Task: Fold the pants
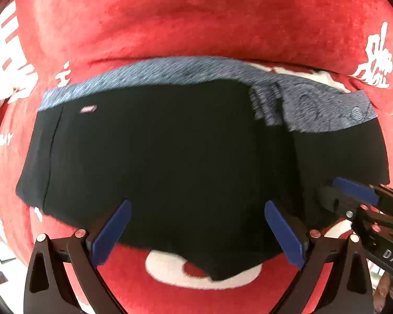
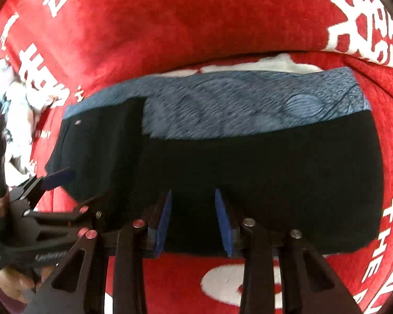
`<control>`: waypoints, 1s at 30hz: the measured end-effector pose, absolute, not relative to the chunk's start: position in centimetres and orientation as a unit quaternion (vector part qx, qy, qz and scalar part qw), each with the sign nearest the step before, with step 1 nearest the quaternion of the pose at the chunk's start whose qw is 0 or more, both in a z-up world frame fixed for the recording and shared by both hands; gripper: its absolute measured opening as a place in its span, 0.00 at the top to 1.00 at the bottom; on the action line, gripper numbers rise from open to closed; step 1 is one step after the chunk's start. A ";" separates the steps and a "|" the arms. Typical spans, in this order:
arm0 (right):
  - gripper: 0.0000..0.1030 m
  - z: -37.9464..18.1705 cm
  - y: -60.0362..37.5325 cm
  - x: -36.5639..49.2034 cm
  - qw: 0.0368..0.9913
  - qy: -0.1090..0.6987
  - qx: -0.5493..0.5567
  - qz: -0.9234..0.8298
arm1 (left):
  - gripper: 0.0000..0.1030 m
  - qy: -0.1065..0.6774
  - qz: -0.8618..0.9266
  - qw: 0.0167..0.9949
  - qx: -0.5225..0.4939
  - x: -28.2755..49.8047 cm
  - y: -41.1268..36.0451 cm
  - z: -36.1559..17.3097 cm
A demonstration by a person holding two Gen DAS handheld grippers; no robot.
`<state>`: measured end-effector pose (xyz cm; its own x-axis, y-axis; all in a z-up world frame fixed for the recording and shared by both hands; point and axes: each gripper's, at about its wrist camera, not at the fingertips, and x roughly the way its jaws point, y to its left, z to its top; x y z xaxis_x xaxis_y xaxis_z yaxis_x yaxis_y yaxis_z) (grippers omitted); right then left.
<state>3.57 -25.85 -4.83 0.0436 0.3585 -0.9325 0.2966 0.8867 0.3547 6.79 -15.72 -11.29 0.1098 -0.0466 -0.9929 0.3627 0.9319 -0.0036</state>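
Observation:
Black pants (image 1: 170, 157) with a blue-grey patterned waistband (image 1: 170, 70) lie folded on a red blanket (image 1: 196, 21). They also show in the right wrist view (image 2: 275, 172), waistband (image 2: 235, 104) at the far edge. My left gripper (image 1: 196, 206) is open wide, its blue fingers over the near edge of the pants, holding nothing. My right gripper (image 2: 194, 196) is open with a narrower gap, fingers over the near edge of the black cloth. The right gripper shows in the left view (image 1: 353, 191) at the right; the left gripper shows in the right view (image 2: 57, 178) at the left.
The red blanket with white lettering (image 2: 366, 21) covers the whole surface and rises in a soft ridge behind the pants. A white patch (image 1: 204, 269) of the print lies just in front of the pants. Crumpled white cloth (image 2: 21, 104) lies at the far left.

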 end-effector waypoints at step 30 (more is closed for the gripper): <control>0.81 -2.9 -17.1 2.7 0.675 0.729 0.036 0.109 | 0.01 0.679 -0.129 0.720 0.068 6.8 -10.4 -12.1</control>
<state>2.72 -17.07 -2.90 -0.0868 0.1995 -0.9760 -0.0942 0.9737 0.2074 6.83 -10.43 -12.13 0.0454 -0.0939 -0.9945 0.2790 0.9572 -0.0776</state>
